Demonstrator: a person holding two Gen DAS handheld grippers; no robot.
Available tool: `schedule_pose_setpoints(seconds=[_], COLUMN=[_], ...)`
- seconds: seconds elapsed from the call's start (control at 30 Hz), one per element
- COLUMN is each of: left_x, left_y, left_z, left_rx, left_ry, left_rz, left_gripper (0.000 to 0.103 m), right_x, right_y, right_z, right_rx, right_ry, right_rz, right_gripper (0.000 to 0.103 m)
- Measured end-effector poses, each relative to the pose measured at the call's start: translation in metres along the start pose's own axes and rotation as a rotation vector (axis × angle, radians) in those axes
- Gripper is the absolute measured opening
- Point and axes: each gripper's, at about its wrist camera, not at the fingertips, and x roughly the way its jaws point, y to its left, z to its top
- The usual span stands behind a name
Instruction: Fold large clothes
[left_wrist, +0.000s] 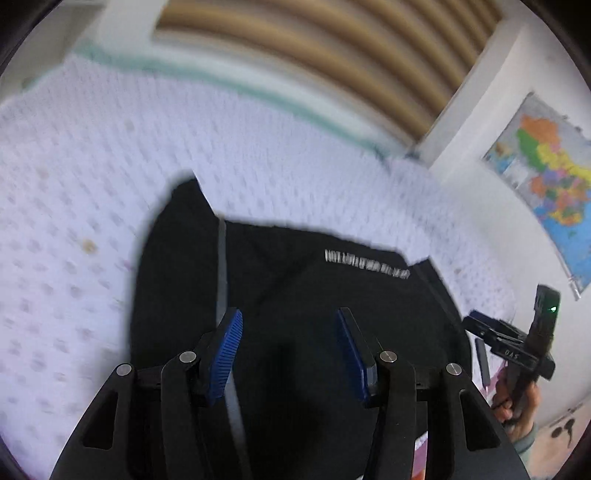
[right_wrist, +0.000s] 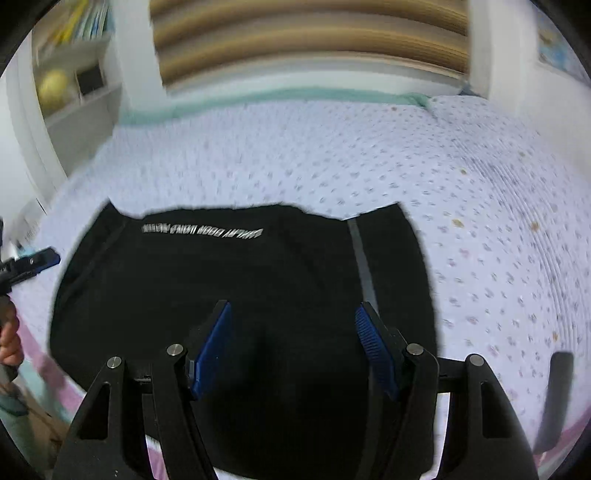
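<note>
Left gripper (left_wrist: 288, 325) and right gripper (right_wrist: 293, 319): ribbed blue pads, jaws apart, nothing between them. Below them, black garment (right_wrist: 207, 280) lies flat on the bed (right_wrist: 480, 221), with a grey stripe and white lettering. Bedsheet is pale lilac and dotted. Beyond: striped headboard (right_wrist: 310, 40), wall map (left_wrist: 554, 177).
</note>
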Motion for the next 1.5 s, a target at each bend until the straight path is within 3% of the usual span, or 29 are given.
schedule_pose_setpoints(seconds=[0.1,0.17,0.27,0.4,0.5,0.6,0.67,0.83,1.07,1.3,1.5], left_x=[0.072,0.08,0.083,0.074,0.049,0.023,-0.006,-0.074,-0.111,-0.117,-0.118], left_y=[0.014,0.017,0.023,0.007,-0.022,-0.046,-0.065,-0.104,-0.135,-0.15,-0.152], left_z=[-0.009,-0.013,-0.009,-0.009,-0.015,-0.015,-0.016,-0.025,-0.029,-0.036,-0.039], left_rx=[0.018,0.008,-0.047,0.0,0.084,0.128,0.142,0.178,0.185,0.251,0.26], left_ry=[0.099,0.097,0.118,0.1,0.062,0.043,-0.02,-0.223,-0.37,-0.419,-0.417], left_rz=[0.101,0.116,0.111,0.168,0.28,0.344,0.385,0.422,0.545,0.639,0.632], left_gripper=[0.053,0.055,0.055,0.055,0.055,0.055,0.055,0.068,0.068,0.071,0.073], right_x=[0.045,0.084,0.098,0.096,0.077,0.048,0.023,-0.03,-0.08,-0.104,-0.104], right_y=[0.015,0.011,0.007,0.008,0.003,0.007,0.013,0.04,0.069,0.08,0.078], right_z=[-0.003,-0.014,-0.02,-0.022,-0.023,-0.021,-0.019,-0.011,-0.006,-0.009,-0.013], right_rx=[0.0,0.032,0.048,0.06,0.103,0.109,0.106,0.057,0.044,0.027,0.043], right_ry=[0.102,0.182,0.177,0.157,0.134,0.074,0.018,-0.088,-0.198,-0.235,-0.213], right_rz=[-0.015,-0.007,-0.011,-0.04,-0.041,-0.046,-0.046,-0.102,-0.138,-0.168,-0.16], right_gripper=[0.072,0.072,0.072,0.072,0.073,0.073,0.074,0.08,0.088,0.093,0.094])
